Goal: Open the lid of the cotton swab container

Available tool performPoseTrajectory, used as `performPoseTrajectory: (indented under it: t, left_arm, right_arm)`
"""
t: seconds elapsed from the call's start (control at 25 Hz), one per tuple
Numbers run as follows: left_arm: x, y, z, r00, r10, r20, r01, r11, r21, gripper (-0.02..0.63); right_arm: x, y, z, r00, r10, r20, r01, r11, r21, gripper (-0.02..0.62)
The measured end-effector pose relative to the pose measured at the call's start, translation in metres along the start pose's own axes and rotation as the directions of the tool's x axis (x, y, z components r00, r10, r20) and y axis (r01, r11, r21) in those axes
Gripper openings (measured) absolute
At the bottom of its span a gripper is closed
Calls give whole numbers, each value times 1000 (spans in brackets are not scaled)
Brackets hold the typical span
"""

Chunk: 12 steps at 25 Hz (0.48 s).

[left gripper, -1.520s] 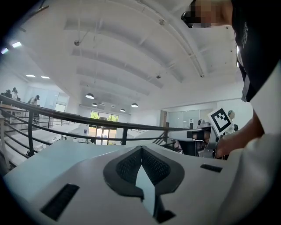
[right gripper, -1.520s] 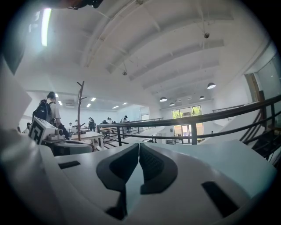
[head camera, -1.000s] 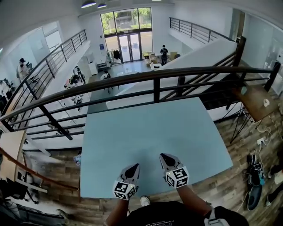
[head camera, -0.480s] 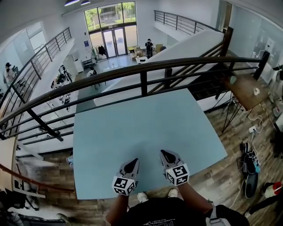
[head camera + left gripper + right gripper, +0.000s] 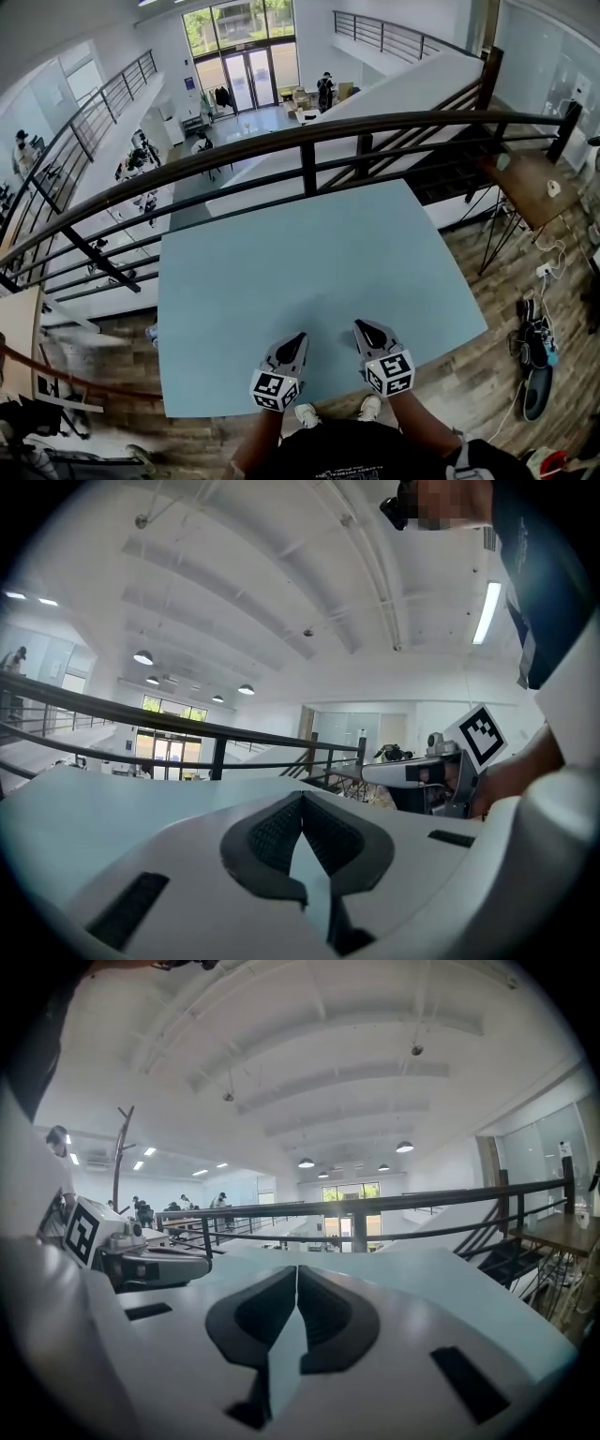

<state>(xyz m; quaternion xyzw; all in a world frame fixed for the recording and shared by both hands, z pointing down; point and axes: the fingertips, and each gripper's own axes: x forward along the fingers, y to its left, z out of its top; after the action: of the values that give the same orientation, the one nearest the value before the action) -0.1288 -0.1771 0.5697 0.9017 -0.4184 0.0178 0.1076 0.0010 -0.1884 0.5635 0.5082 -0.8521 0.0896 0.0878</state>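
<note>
No cotton swab container shows in any view. A bare light-blue table [image 5: 309, 272] fills the middle of the head view. My left gripper [image 5: 298, 337] hovers over the table's near edge, jaws shut with nothing between them. Beside it to the right my right gripper [image 5: 364, 326] is shut and empty too. In the left gripper view the left gripper [image 5: 302, 799] has its dark pads closed together, and the right gripper [image 5: 412, 772] lies off to the right. In the right gripper view the right gripper [image 5: 296, 1274] is closed, with the left gripper [image 5: 141, 1258] at the left.
A dark metal railing [image 5: 309, 141] runs along the table's far edge, with a drop to a lower floor behind it. Wooden floor [image 5: 487, 366] lies to the right with cables and shoes. A small brown side table [image 5: 530, 187] stands at the right.
Both grippers have shifted slightly toward the table's near edge and lower in the head view. The head camera has swung, so the table sits differently in the frame. Jaws stay shut.
</note>
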Motion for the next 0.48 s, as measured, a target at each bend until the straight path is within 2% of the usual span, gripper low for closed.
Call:
performPoseTrajectory:
  t: [0.24,0.48]
  left_arm:
    - [9,-16,-18,1000,-14,-20,14,1000,-8,12]
    - [8,-31,-43,997,-30,-75,28,999,-34,12]
  right_arm:
    - [-21,-14,-32,998,-20,-59,19,1000,-8,18]
    - [-43,-15,-68,991,-36,-128,35,999,-12,18]
